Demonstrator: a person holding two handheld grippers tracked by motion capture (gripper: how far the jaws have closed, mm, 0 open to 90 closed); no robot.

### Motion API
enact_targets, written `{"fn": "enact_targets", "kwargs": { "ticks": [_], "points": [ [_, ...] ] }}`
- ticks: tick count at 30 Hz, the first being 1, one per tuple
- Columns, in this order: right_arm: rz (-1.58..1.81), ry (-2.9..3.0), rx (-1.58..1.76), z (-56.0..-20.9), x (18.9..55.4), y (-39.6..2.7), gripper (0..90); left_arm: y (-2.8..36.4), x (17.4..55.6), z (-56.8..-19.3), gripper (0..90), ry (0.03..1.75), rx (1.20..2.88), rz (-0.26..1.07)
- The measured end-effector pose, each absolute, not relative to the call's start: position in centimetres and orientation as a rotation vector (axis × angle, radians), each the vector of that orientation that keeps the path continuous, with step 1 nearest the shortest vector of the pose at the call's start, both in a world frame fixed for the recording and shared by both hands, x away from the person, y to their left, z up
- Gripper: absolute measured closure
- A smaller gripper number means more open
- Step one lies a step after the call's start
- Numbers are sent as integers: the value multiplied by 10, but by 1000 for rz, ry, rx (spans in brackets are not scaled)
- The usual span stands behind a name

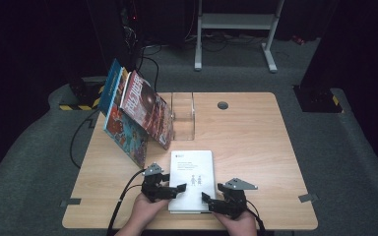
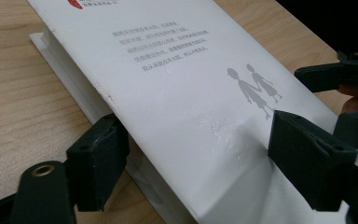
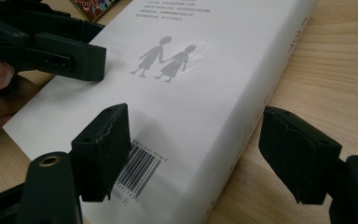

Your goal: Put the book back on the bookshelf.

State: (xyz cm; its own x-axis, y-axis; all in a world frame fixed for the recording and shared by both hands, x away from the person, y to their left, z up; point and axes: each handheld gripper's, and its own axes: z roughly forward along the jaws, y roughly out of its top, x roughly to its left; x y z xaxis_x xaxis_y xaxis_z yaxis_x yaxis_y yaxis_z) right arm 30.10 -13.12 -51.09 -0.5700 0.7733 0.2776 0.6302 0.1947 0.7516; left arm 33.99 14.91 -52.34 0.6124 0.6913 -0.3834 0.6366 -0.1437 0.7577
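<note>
Both hands low at the near edge; left hand-held gripper (image 1: 170, 189) and right hand-held gripper (image 1: 215, 200) straddle the white book (image 1: 192, 172), unclenched.

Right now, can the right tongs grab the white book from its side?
Probably yes. The right tongs stand open astride the white book's near corner, one jaw over the cover, the other beside the spine above the table. Nothing blocks them; the left tongs work the opposite edge.
</note>
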Motion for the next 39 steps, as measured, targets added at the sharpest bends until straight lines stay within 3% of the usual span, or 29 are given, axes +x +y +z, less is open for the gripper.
{"fn": "enact_targets", "kwargs": {
  "ticks": [17, 28, 39],
  "points": [
    [1338, 2319, 1381, -512, 308, -137, 247, 146, 353, -521, 212, 1098, 1839, 118],
    [1362, 2329, 1382, -514, 313, -140, 248, 151, 351, -516, 380, 1094, 1811, 155],
    [1370, 2324, 1363, -514, 311, -139, 264, 156, 349, -513, 452, 1043, 1815, 172]
  ]
}}
